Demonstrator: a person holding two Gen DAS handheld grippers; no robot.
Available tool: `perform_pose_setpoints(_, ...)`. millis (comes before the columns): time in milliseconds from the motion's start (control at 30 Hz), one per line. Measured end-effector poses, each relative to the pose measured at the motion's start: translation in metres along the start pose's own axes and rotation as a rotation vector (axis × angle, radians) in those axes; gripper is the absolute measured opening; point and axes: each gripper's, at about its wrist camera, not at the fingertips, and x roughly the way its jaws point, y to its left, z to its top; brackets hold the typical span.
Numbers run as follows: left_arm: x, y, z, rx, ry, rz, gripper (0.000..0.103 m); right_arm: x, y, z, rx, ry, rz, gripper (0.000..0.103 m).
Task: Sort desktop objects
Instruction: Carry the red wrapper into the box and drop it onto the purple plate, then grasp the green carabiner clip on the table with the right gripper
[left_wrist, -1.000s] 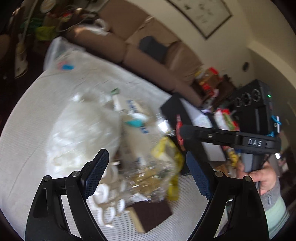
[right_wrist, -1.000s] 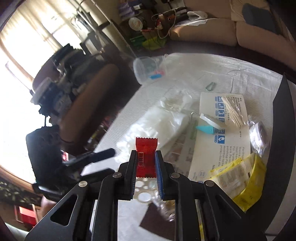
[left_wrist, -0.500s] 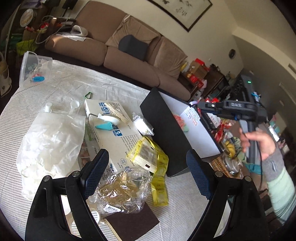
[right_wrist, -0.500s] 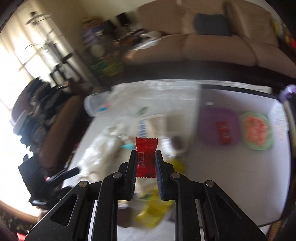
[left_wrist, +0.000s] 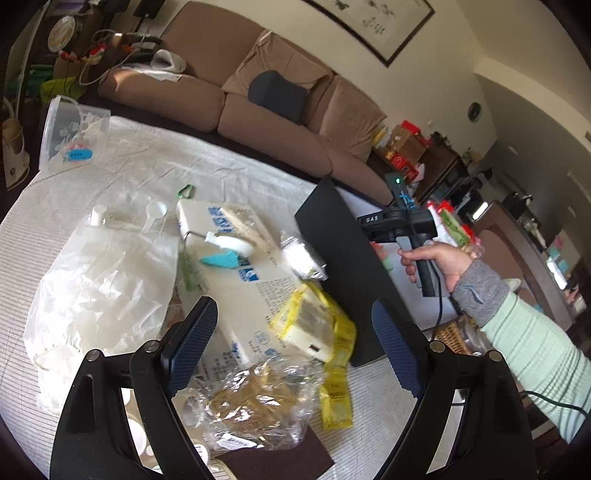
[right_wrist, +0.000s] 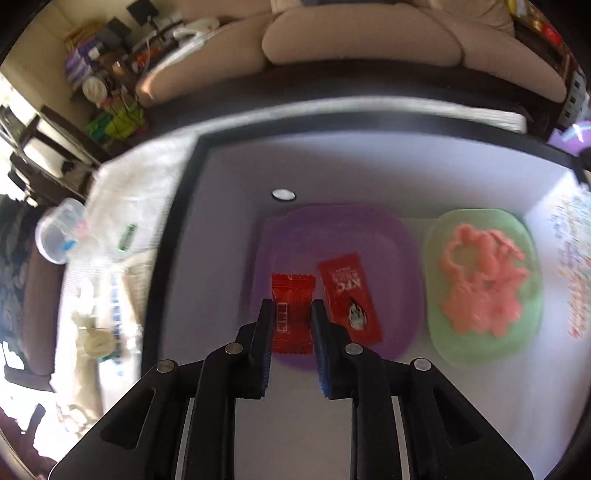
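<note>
Over a black-walled box with a pale floor (right_wrist: 192, 236), the right gripper (right_wrist: 291, 314) points steeply down with a small red foil sachet (right_wrist: 293, 314) between its blue-padded fingers (right_wrist: 319, 354); its jaws are opening, and the sachet still sits upright between the pads, touching them. Directly beneath lies a shallow purple plastic plate (right_wrist: 332, 229) that already carries a second red sachet printed with white lettering (right_wrist: 349, 295), lying flat just right of the held one. Beside the purple plate, to its right, a pale green plastic plate (right_wrist: 443, 240) holds a heap of pink, ring-shaped pieces (right_wrist: 480, 280). From the left wrist view, the left gripper (left_wrist: 291, 350) hangs with its jaws spread wide and nothing between them, above a white-clothed table (left_wrist: 155, 162) crowded with a crumpled clear plastic bag (left_wrist: 99, 288), a flat white box with blue print (left_wrist: 251, 288), yellow packets (left_wrist: 332, 339) and a cellophane bag of tan bits (left_wrist: 255, 402). A person's hand (left_wrist: 439, 258) in a grey cuff and mint sleeve grips the right tool's handle above the box's dark wall (left_wrist: 340, 258)
</note>
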Motion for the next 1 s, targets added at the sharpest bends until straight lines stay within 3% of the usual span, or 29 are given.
perform_pose_setpoints(133,0.004,0.004,-0.001,-0.007,0.011,0.021,0.084,0.011,-0.011,0.004,0.035,0.006,-0.013,0.028)
perform_pose_setpoints(300,-0.001,0.004,-0.001,-0.009,-0.019,0.041,0.086,-0.039,-0.014,-0.004,0.052,-0.131,0.039,0.032)
perform_pose_setpoints(400,-0.007,0.005,0.000,-0.019,-0.052,0.054,0.090,-0.085,0.017,-0.012,-0.053,-0.241,0.046,0.032)
perform_pose_setpoints(467,-0.012,0.007,0.001,-0.034,-0.077,0.058,0.093,-0.112,0.049,-0.014,-0.121,-0.296,0.095,0.035)
perform_pose_setpoints(567,-0.019,0.011,0.003,-0.048,-0.100,0.067,0.093,-0.122,0.109,-0.012,-0.213,-0.284,0.147,0.045)
perform_pose_setpoints(700,-0.029,0.015,0.004,-0.045,-0.124,0.112,0.093,-0.089,0.178,0.003,-0.297,-0.199,0.146,0.046)
perform_pose_setpoints(800,-0.036,0.021,0.005,-0.055,-0.128,0.124,0.093,-0.027,0.218,0.019,-0.264,-0.081,0.160,0.046)
perform_pose_setpoints(1000,-0.054,0.050,0.005,-0.135,-0.156,0.119,0.093,0.074,0.245,0.050,-0.163,0.038,0.095,0.046)
